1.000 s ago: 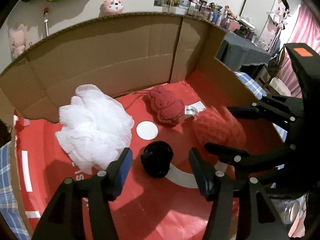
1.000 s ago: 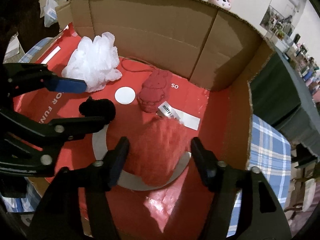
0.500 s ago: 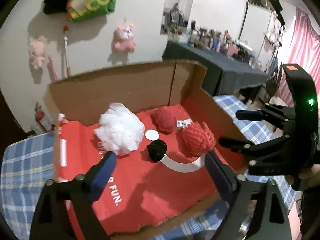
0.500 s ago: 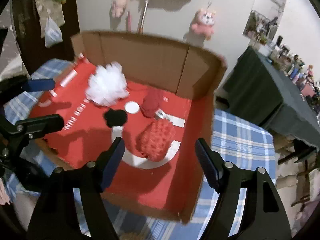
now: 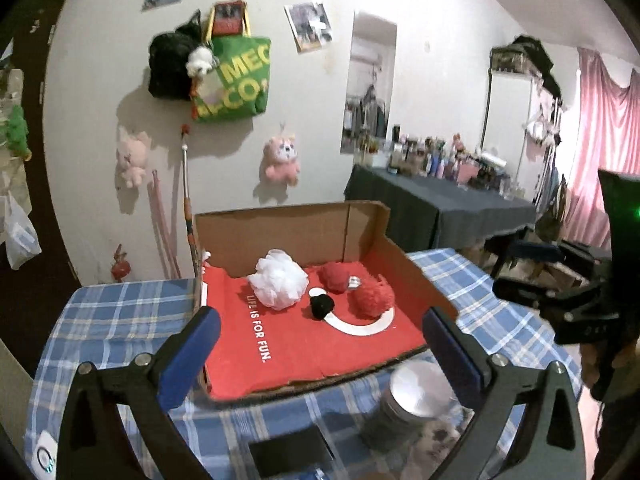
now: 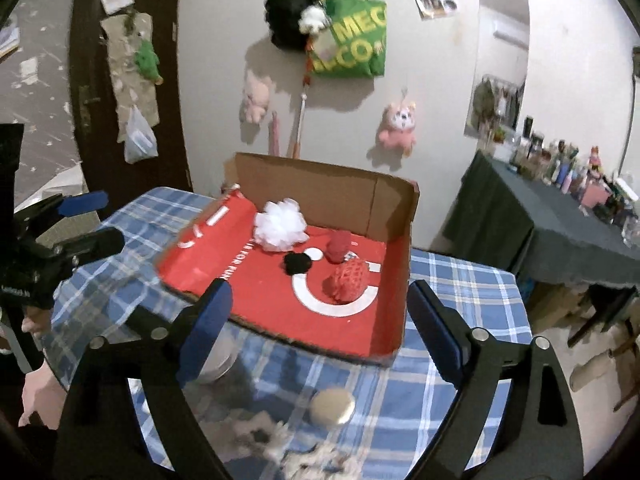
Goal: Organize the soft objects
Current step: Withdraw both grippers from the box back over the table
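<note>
Left wrist view looks down past the left gripper, whose jaws have just been opening and now stand wide apart with nothing between them. Ahead of it, on a table under a blue checked cloth, sits an open cardboard box with a red printed floor. Going left to right inside the box: a white bath pouf ahead and a little left of the gripper's midline, a small black pompom just ahead of the midline and nearest to it, a dark red plush toy beyond the pompom near the back wall, and a red knitted ball ahead and to the right. The pouf and the plush lie close but whether they touch cannot be told. Below the right finger, outside the box, a round metal tin stands on the cloth. At the far right edge the right gripper shows from the side.

Right wrist view shows the right gripper likewise spread wide and empty, its jaws having just been opening. Far to its left the left gripper is seen side-on, a hand below it. Ahead lies the same box, the pouf ahead left, the pompom near the midline, the plush and the knitted ball slightly right. All four soft things rest on the box floor, clear of both grippers.
</note>
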Action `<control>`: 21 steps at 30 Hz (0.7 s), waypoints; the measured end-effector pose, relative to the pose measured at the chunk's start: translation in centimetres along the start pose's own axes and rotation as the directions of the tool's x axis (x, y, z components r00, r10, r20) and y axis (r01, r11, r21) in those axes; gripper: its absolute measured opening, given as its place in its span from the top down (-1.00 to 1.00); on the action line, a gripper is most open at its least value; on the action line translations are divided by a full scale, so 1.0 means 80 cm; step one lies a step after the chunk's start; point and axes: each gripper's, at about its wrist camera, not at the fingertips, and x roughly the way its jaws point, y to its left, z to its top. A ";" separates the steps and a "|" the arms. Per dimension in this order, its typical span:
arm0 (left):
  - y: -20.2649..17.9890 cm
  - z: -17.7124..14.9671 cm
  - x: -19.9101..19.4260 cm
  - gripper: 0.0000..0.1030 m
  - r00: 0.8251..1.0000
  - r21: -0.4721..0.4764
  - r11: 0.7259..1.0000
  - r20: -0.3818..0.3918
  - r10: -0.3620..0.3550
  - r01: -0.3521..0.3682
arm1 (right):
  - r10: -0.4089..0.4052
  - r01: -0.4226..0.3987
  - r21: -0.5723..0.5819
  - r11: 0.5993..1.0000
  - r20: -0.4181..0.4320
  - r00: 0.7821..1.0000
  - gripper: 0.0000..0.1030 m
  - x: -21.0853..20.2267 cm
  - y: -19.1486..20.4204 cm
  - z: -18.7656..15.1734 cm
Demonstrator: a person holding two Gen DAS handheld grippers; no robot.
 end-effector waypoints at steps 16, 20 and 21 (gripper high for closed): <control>-0.041 -0.088 -0.120 -1.00 0.989 -0.004 0.999 0.140 0.048 -0.048 | -0.018 0.018 0.004 1.000 0.138 0.990 -0.90 -0.084 0.067 -0.100; -0.044 -0.132 -0.109 -1.00 0.990 -0.030 0.997 0.117 0.080 -0.077 | -0.052 0.049 0.027 0.998 0.118 0.992 -0.90 -0.068 0.075 -0.137; -0.044 -0.143 -0.105 -1.00 0.991 -0.039 0.996 0.105 0.082 -0.078 | -0.056 0.053 0.032 0.998 0.113 0.992 -0.90 -0.066 0.076 -0.145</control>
